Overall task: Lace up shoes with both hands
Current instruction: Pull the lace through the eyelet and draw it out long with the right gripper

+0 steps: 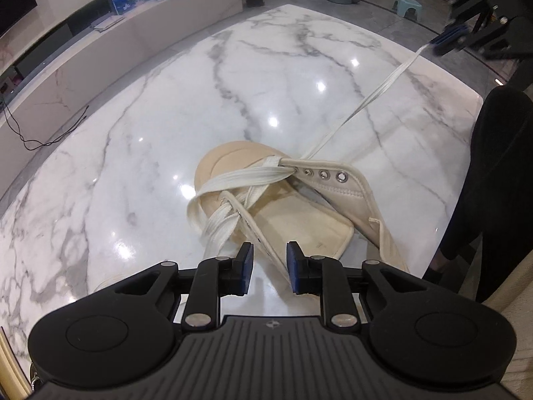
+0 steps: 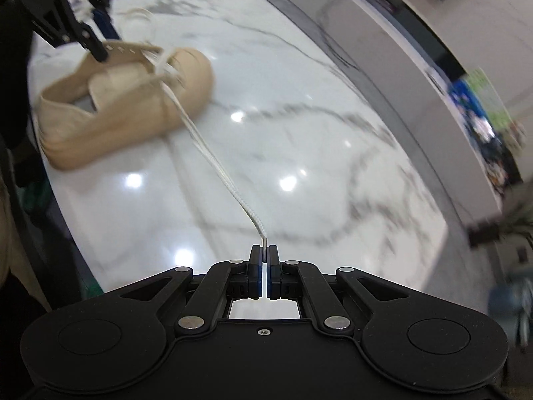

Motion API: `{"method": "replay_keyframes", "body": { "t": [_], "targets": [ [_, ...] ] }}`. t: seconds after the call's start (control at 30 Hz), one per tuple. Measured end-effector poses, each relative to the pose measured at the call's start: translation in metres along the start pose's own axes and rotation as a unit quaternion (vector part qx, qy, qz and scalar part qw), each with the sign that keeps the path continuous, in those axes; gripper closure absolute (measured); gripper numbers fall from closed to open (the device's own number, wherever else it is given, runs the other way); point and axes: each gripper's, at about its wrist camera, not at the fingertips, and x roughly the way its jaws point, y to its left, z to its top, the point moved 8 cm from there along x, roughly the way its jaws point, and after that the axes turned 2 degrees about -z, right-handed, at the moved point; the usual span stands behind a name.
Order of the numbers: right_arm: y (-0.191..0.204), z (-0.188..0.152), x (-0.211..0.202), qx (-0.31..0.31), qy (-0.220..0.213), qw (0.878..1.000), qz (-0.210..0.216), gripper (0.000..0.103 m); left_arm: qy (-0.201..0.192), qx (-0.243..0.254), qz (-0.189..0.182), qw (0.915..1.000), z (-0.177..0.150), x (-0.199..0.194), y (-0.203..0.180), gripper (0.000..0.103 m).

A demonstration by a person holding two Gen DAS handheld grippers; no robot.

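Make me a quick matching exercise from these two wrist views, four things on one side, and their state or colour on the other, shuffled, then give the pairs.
Things:
1. right gripper
2. left gripper
3. shoe
4. table

States:
A. white marble with grey veins
B. beige, lying on the table, only partly laced
C. shut on the tip of the white lace
D. jaws apart, over the shoe's near eyelet flap

Pairs: 1-C, 2-D, 3-B, 4-A
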Motion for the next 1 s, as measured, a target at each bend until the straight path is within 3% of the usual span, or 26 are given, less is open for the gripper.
{"method": "replay_keyframes", "body": {
  "t": [0.27, 0.57, 0.8, 1.0],
  "targets": [
    [-0.041, -0.051, -0.027, 0.055, 0.046, 0.995, -0.072, 0.102, -0.004, -0.009, 0.006, 0.9999, -0.003, -0.001, 0.002, 0.083],
    [-0.084, -0.1, -0.041, 0.13, 0.11, 0.975, -0.143, 0.102, -0.009, -0.009, 0.004, 0.9999, -0.001, -0.002, 0.0, 0.083],
    [-0.075, -0.081, -0.045, 0.109, 0.098, 0.98, -0.136, 0.102, -0.016, 0.001, 0.007, 0.9999, 0.004, -0.006, -0.005, 0.083],
    [-0.048, -0.04, -0.044, 0.073, 0.061, 0.992, -0.087, 0.102, -0.019, 0.002, 0.01, 0.9998, 0.004, -0.011, -0.005, 0.083]
  ]
}}
